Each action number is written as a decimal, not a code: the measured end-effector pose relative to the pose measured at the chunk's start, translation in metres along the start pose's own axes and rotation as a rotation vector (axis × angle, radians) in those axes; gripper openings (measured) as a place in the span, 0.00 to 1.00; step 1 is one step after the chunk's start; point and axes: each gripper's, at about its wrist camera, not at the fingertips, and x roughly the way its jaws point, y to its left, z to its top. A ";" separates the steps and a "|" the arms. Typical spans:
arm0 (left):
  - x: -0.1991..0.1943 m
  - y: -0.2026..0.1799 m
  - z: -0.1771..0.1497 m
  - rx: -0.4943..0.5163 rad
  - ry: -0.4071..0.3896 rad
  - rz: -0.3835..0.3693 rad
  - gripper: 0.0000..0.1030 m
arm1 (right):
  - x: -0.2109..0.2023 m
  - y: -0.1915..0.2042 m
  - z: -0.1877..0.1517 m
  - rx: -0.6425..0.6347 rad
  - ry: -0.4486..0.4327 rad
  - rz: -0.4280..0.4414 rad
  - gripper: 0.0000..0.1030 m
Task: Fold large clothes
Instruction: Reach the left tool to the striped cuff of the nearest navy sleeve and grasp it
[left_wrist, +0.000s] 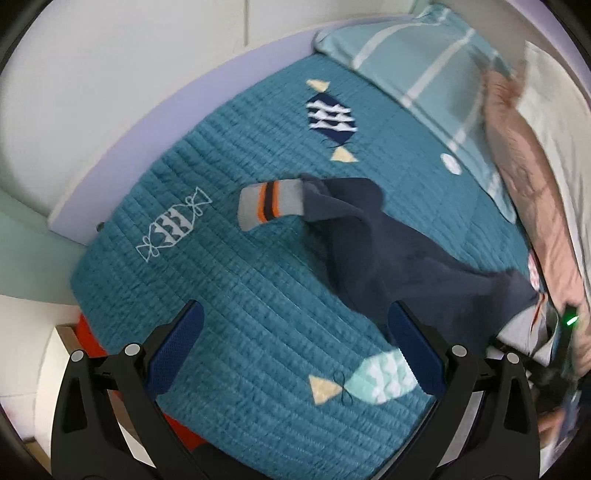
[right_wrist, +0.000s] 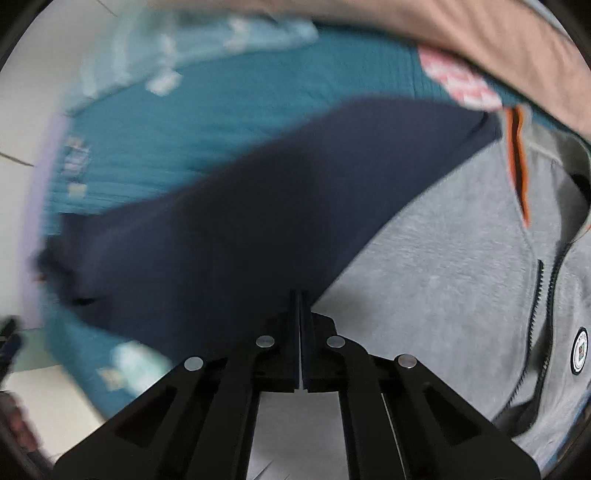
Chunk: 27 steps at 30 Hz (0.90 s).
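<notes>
The grey and navy jacket (left_wrist: 388, 243) lies on the bed's teal quilt (left_wrist: 229, 295), the left tongs (left_wrist: 295, 332) wide open above the quilt, the right tongs (right_wrist: 300, 295) pinched shut over the jacket's cloth.

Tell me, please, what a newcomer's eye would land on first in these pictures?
First, the teal quilt with fish appliqués, covering the bed. Across it sprawls a navy-and-grey zip jacket, one striped cuff lying towards the quilt's centre. The left tool hangs open above the quilt, while the right tool is shut at the jacket's navy-grey seam.
</notes>
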 end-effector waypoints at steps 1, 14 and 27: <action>0.004 0.002 0.003 -0.010 0.003 -0.006 0.96 | 0.000 0.000 -0.002 -0.002 -0.010 -0.001 0.01; 0.065 0.030 0.060 -0.223 0.077 -0.137 0.61 | -0.009 0.001 -0.017 -0.029 -0.014 0.013 0.00; 0.073 0.034 0.068 -0.191 -0.027 -0.061 0.10 | -0.060 0.008 -0.026 -0.038 -0.134 0.163 0.01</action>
